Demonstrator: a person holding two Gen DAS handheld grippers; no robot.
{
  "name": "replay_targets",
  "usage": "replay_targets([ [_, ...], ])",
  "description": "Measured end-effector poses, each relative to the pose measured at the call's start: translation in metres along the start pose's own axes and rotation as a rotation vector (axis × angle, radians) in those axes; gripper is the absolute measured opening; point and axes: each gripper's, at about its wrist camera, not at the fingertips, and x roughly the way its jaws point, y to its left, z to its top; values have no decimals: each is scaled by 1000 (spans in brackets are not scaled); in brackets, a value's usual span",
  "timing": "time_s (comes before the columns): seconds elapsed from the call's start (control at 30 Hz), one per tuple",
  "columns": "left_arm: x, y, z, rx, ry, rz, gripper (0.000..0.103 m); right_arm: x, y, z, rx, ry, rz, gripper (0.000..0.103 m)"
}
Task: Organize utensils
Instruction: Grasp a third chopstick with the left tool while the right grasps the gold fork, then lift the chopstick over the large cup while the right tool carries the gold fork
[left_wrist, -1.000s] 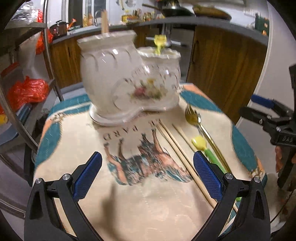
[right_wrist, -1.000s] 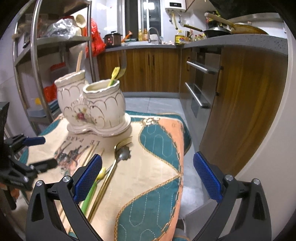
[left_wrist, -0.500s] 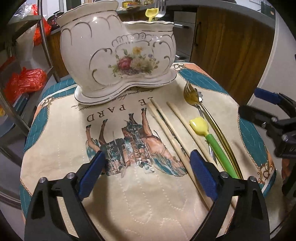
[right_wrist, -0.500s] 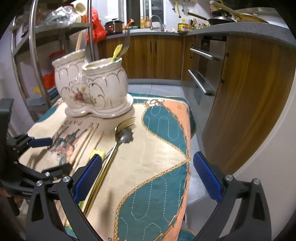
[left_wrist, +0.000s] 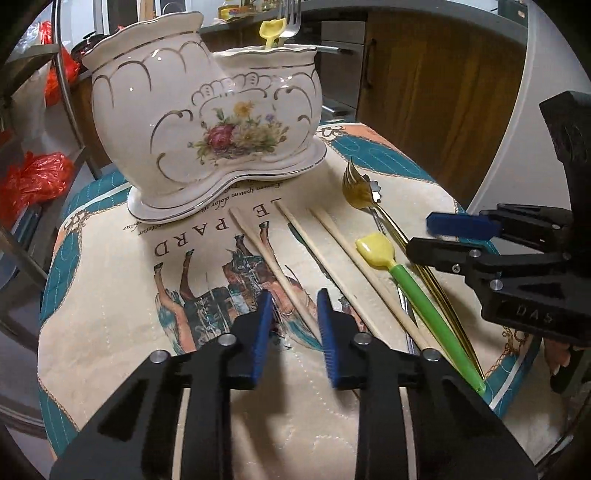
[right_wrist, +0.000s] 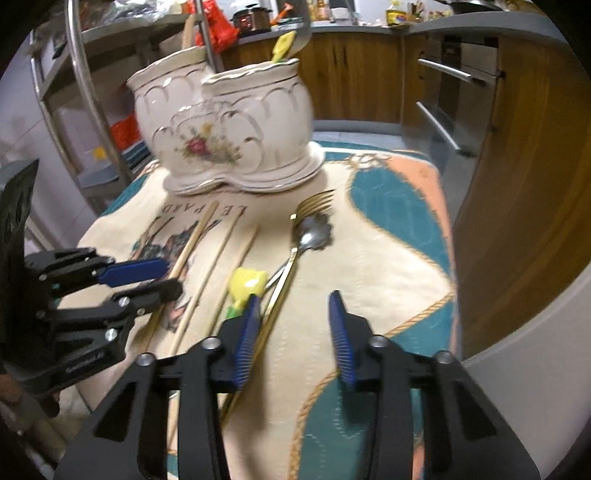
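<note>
Since a second ago we have lowered both tongs toward the cloth (left_wrist: 110, 302). Our left gripper (left_wrist: 293, 325) is closing around a chopstick (left_wrist: 273, 266), not yet pinching; our right gripper (right_wrist: 295, 332) is closing on nothing, its left pad beside the gold fork (right_wrist: 295, 243). Open cloth lies right, toward the edge.

Right gripper (right_wrist: 293, 332) fingers closing over bare cloth; gold fork (right_wrist: 291, 251) just beside left finger.
</note>
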Motion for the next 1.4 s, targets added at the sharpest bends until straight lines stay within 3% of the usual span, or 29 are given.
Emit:
replay_targets([
  [0.07,1,1,1,4,5,-10,16,3,6,0,-18,16,5,25],
  [0.4,-1,10,5,54,55,-42,15,7,7,8,-31,55,-34,8],
  [0.5,-5,15,2,86,69,-19,9,5,2,7,-37,63,-52,8],
  [0.9,-2,26,6,18,88,-34,10,22,1,25,-60,98,-52,12],
  [1.1,4,22,8,41,64,-7,5,26,-3,27,-52,74,-27,7],
  [1.4,-17,30,4,52,-6,-42,4,-5,-6,22,-22,-34,-10,7],
])
